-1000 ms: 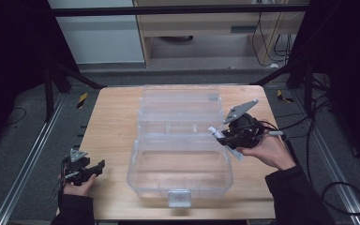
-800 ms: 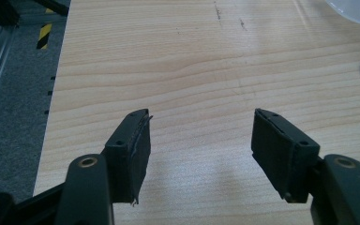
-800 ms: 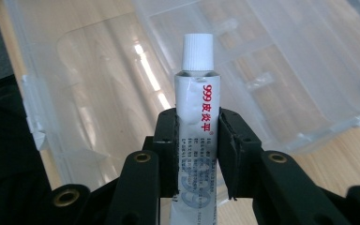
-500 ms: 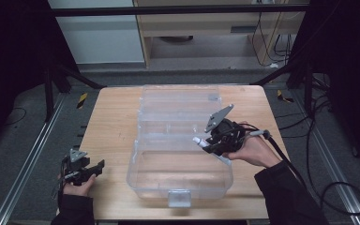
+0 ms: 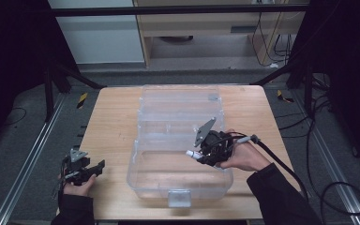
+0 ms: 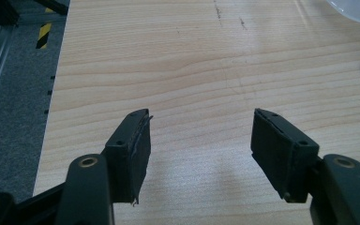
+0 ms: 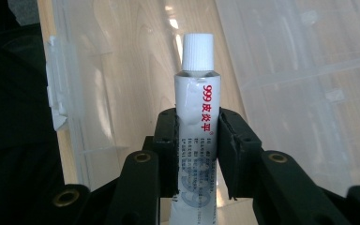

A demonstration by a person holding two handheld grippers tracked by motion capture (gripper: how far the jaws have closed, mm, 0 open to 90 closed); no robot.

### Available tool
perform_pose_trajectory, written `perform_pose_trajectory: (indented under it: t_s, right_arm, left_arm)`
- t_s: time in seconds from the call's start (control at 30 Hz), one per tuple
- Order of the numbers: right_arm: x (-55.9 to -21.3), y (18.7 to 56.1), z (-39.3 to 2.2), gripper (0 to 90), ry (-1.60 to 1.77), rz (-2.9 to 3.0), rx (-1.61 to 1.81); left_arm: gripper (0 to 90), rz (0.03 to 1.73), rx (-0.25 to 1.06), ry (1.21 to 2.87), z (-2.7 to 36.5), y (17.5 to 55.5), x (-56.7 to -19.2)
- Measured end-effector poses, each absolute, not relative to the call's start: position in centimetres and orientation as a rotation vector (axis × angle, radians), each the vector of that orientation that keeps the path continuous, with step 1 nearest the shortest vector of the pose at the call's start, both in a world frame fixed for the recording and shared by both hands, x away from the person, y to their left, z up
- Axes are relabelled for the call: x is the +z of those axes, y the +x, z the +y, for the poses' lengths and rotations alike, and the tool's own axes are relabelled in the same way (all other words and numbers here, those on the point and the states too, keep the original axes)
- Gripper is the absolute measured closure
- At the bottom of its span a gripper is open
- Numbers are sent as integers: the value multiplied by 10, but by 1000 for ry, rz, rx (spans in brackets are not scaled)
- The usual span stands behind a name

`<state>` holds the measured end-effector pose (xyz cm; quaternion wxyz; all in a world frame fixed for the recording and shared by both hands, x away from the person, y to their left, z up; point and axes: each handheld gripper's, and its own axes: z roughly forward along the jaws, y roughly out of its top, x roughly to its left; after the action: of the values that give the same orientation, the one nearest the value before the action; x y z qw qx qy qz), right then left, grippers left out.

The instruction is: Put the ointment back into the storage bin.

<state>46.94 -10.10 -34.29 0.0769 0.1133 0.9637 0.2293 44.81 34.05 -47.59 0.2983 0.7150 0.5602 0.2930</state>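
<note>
Right gripper view has the right claw [image 7: 197,126] clenched on a white tube [image 7: 196,112], cap forward, above the clear bin [image 5: 178,187]. High view puts it over the bin's near right part. This looks like the placing step; next it should lower and let go. The left claw [image 6: 201,140] rests released, empty, over the surface [image 5: 112,136].

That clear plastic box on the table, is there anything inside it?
The clear box looks empty: its see-through floor shows only wood beneath. The right tongs hold a white tube above its right side, not yet inside. The hand covers a small part of the floor.
</note>
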Motion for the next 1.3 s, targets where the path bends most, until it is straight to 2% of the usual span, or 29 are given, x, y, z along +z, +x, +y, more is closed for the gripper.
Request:
perform_pose_trajectory:
  t_s: [1.3]
  right_arm:
    - [-410, 475, -79, 700, 171, 3053, 382]
  left_arm:
    - [383, 1487, 770, 1904, 340, 449, -477]
